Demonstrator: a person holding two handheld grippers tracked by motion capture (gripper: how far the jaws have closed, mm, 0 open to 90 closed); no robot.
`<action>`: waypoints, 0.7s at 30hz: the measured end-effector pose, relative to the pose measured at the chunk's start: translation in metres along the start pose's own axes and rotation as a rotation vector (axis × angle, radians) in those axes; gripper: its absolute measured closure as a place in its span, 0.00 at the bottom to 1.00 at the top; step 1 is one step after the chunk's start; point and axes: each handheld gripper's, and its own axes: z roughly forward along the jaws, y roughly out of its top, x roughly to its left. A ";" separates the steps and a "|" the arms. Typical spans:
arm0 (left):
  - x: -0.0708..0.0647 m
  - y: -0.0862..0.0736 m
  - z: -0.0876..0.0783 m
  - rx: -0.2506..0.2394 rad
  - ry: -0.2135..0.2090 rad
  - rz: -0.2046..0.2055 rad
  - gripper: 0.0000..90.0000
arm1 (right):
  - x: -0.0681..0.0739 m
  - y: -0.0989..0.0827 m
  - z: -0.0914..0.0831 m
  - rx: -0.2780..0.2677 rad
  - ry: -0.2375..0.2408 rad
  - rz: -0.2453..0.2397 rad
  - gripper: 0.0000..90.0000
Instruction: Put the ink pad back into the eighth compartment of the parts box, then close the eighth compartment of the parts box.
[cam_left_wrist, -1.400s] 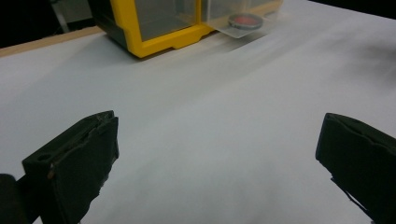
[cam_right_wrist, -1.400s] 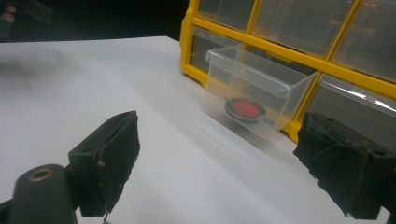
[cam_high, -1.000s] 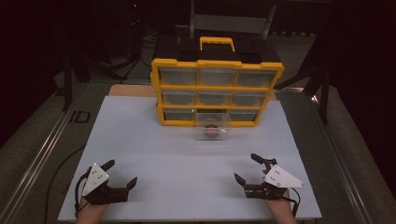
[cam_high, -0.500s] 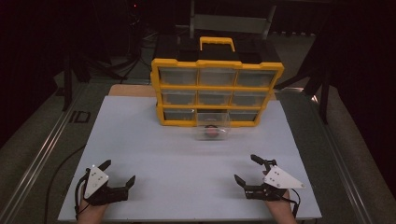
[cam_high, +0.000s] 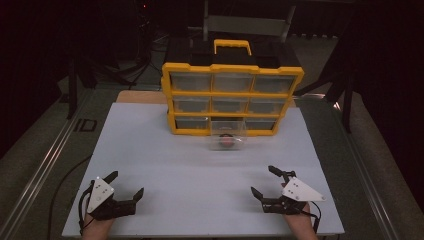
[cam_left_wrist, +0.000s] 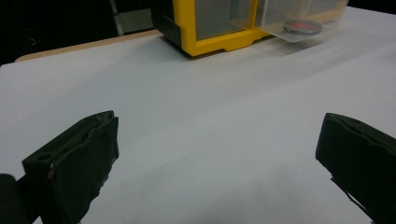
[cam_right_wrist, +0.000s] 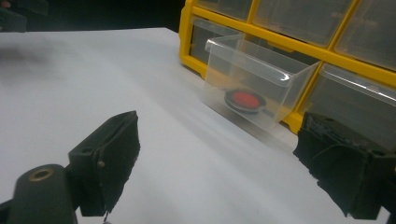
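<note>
Drawer cabinet (cam_high: 232, 95), yellow frame, sits at the far middle of the white table (cam_high: 150, 150); its bottom-middle clear drawer (cam_high: 228, 136) is pulled out, with a red-topped disc (cam_high: 227, 141) lying flat inside. Both grippers rest near the front edge, well apart from it: left gripper (cam_high: 125, 184) released, jaws wide, holding nothing; right gripper (cam_high: 264, 182) likewise spread and holding nothing. Judgement: reach with the right, it's closer; come in over the drawer's front wall, drop straight down, pinch the disc across its rim. Hard to tell: the other drawers' contents, what the disc actually is, how far the drawer still sits in its slot
</note>
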 end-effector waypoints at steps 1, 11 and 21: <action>0.000 0.000 0.000 -0.001 0.000 -0.003 0.00 | 0.000 0.000 0.000 0.000 0.001 0.000 0.14; 0.001 0.000 -0.001 -0.006 0.003 -0.004 0.00 | -0.001 0.000 -0.001 -0.003 -0.003 0.007 0.14; 0.000 0.001 0.001 -0.016 0.001 -0.004 0.00 | -0.001 0.002 -0.004 -0.007 -0.012 -0.001 0.14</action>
